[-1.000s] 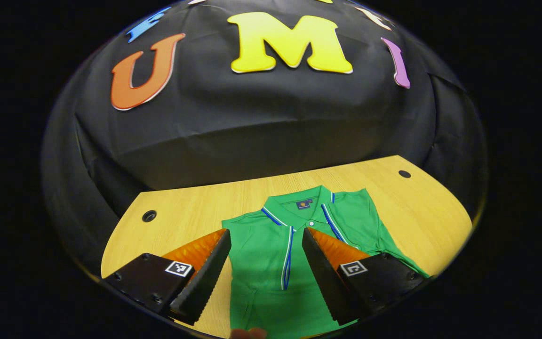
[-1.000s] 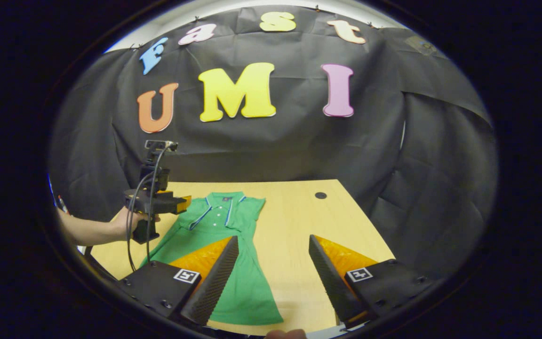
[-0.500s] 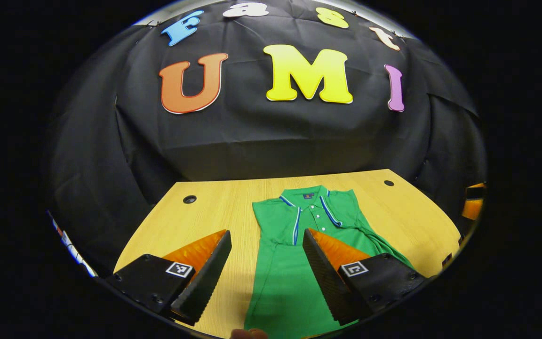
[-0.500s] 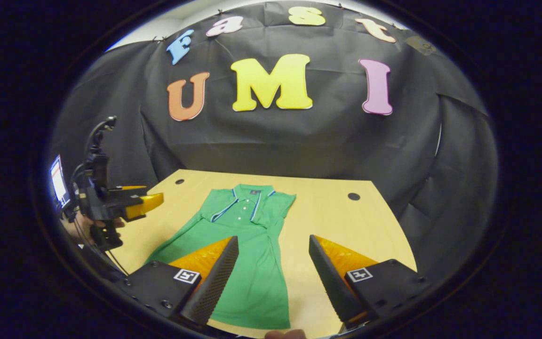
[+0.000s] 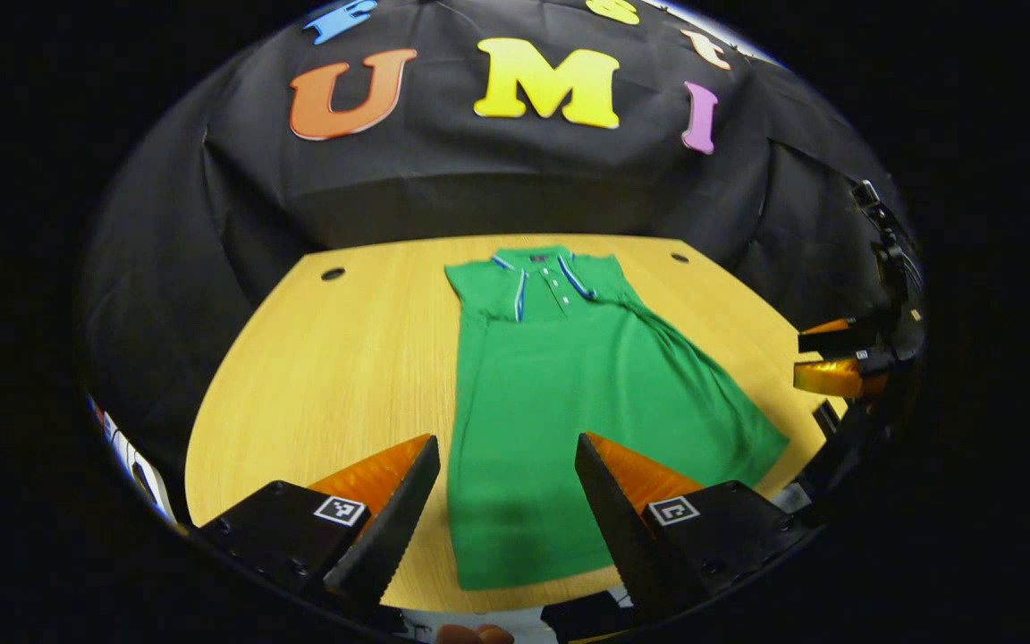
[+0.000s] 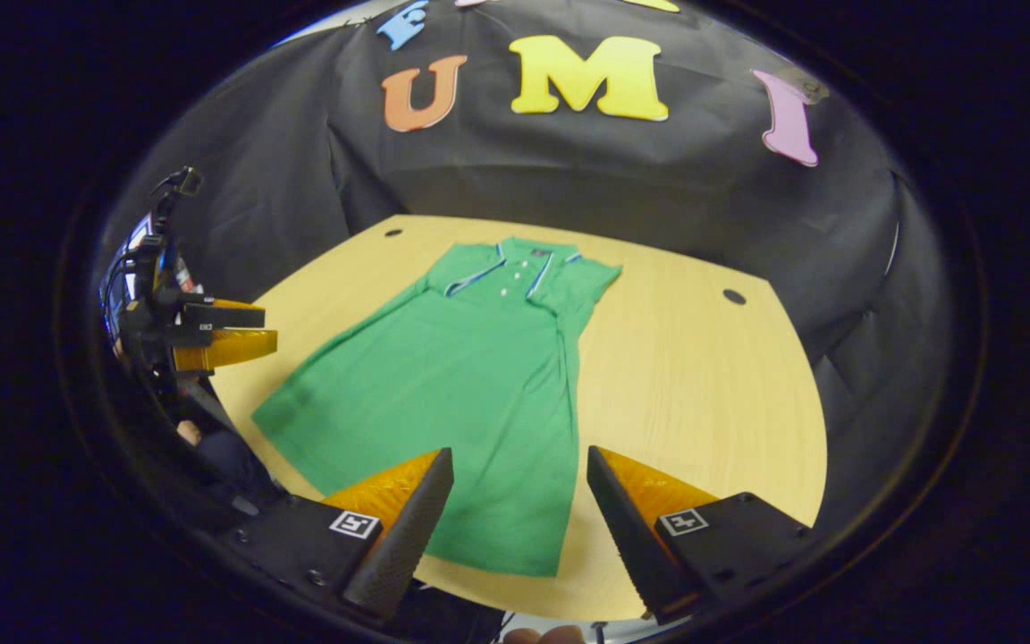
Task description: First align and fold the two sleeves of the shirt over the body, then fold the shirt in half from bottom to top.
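The shirt (image 5: 560, 394) is plain bright green, with no print on its body. Its collar (image 6: 515, 253) and button placket are edged in blue and white stripes, and a small dark blue patch sits just inside the collar. Under the shirt, the table (image 5: 336, 358) is light yellow wood with a fine straight grain and small black round holes near its far corners.

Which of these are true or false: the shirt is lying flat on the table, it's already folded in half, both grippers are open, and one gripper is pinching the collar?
1. The green shirt lies flat on the wooden table. True.
2. The shirt is folded in half bottom to top. False: its full length is spread out.
3. The left gripper and right gripper are open. True.
4. One gripper pinches the collar. False: neither holds the shirt.
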### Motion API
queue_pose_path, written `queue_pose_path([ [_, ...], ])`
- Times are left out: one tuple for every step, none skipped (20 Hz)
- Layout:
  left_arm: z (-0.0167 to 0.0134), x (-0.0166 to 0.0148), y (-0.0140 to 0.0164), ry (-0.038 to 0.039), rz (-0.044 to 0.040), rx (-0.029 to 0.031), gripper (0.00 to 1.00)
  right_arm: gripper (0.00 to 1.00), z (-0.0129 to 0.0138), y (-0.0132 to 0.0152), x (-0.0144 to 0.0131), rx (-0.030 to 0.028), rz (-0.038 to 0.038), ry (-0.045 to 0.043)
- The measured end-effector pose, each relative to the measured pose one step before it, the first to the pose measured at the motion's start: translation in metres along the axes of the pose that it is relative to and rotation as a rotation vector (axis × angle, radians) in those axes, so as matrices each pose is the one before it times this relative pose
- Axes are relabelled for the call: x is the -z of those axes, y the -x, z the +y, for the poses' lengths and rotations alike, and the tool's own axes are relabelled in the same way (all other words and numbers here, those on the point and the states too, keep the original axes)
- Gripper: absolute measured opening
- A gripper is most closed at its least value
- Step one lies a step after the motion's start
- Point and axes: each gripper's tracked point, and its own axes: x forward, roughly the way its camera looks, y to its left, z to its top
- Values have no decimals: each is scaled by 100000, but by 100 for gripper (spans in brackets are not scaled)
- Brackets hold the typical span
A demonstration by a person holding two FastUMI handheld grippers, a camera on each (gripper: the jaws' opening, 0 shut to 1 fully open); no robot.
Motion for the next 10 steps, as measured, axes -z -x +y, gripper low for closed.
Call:
queue_pose_path([
  [138,2048,268,-1912,4413,274,99,94,-8,2,1733,-443,3931,9],
  [136,1615,209,-1384,3660,36,99,94,46,-29,1568,-545,3548,-407],
  [57,1343,-73,-223,3187,421,99,97,-38,-203,1338,-328,3547,-505],
  [37,956,-196,529,2211,498,99,97,-53,-387,1006,155,2471,-301],
  [43,926,-35,611,2000,708,99,97,-108,-325,1078,943,2723,427],
  [123,348,-721,-71,1493,6,99,94,-101,-460,878,820,2420,744],
  [132,465,-236,-906,1524,-648,99,97,121,-496,942,763,2442,799],
  [201,517,46,-781,1168,-967,99,97,136,-350,507,471,1415,403],
  [222,478,-94,84,1090,-562,99,97,262,-343,308,-152,1052,114],
  [133,683,-119,431,896,-366,99,94,184,-273,153,72,461,305],
])
